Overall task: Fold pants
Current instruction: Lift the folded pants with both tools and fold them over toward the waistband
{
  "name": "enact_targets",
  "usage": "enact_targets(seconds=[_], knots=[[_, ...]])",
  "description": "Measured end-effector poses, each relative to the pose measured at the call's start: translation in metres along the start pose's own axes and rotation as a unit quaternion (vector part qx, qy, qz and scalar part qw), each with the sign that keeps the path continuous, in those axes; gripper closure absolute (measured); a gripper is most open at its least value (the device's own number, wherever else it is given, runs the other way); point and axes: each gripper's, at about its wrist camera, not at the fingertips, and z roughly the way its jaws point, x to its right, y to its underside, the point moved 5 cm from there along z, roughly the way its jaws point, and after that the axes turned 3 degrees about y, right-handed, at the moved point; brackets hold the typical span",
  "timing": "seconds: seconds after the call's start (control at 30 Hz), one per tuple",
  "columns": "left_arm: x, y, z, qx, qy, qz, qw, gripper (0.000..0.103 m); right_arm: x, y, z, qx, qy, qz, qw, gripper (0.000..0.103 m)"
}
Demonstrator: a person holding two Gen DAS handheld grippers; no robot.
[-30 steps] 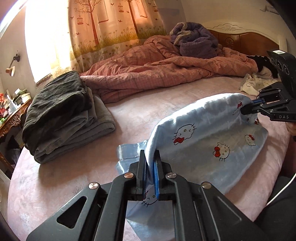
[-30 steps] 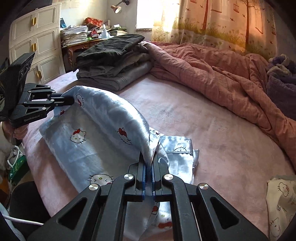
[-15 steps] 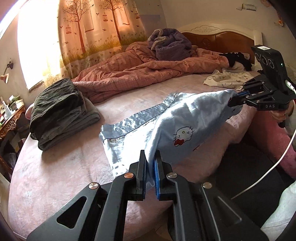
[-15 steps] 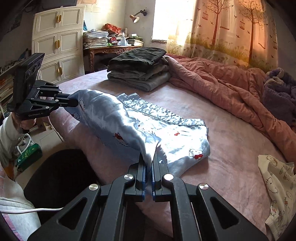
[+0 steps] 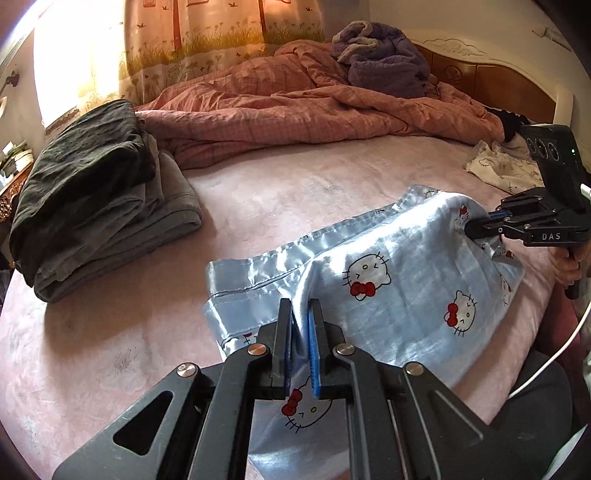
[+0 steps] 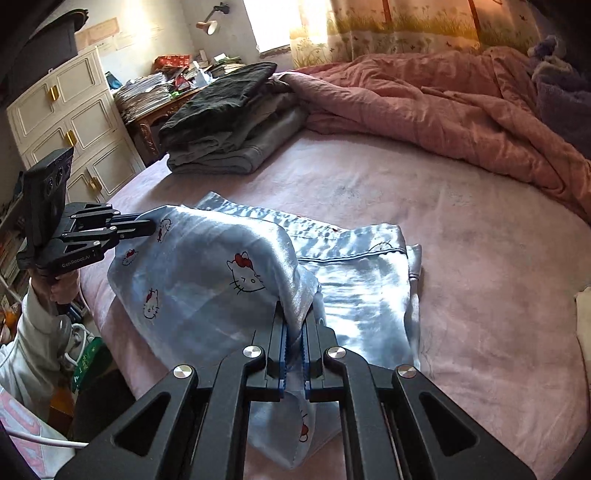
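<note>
pants (image 5: 406, 295) carried back over bed (image 5: 295, 192) | both tongs clamped on fabric

White capital letters "DAS" are printed on the black side plate of the right gripper (image 5: 471, 229), seen from the left wrist camera. In the right wrist camera's view, small white lettering reading "GenRobot.AI" runs along the black side plate of the left gripper (image 6: 147, 227). A green box (image 6: 86, 363) on the floor beside the bed carries white print too small to read. The papers stuck on the wall (image 6: 101, 31) above the white cabinet show no legible writing.
</note>
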Motion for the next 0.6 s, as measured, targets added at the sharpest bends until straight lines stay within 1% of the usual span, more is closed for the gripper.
enact_targets(seconds=[0.13,0.2,0.33,0.5,0.6], knots=[[-0.016,-0.008,0.013,-0.001,-0.012,-0.018,0.9998,0.094,0.013,-0.008,0.017,-0.009,0.002,0.016,1.0,0.099],[-0.022,-0.011,0.018,-0.002,-0.01,-0.023,0.9997,0.094,0.017,-0.011,0.023,-0.012,0.006,0.02,1.0,0.099],[-0.026,-0.015,0.027,-0.003,-0.017,-0.024,0.9996,0.094,0.022,-0.017,0.029,-0.012,0.02,0.025,0.999,0.099],[-0.034,-0.022,0.04,0.0,-0.029,-0.029,0.9992,0.097,0.028,-0.02,0.033,-0.011,0.036,0.031,0.999,0.099],[-0.043,-0.025,0.046,0.0,-0.047,-0.032,0.9984,0.097,0.033,-0.023,0.038,-0.012,0.046,0.033,0.998,0.099]])
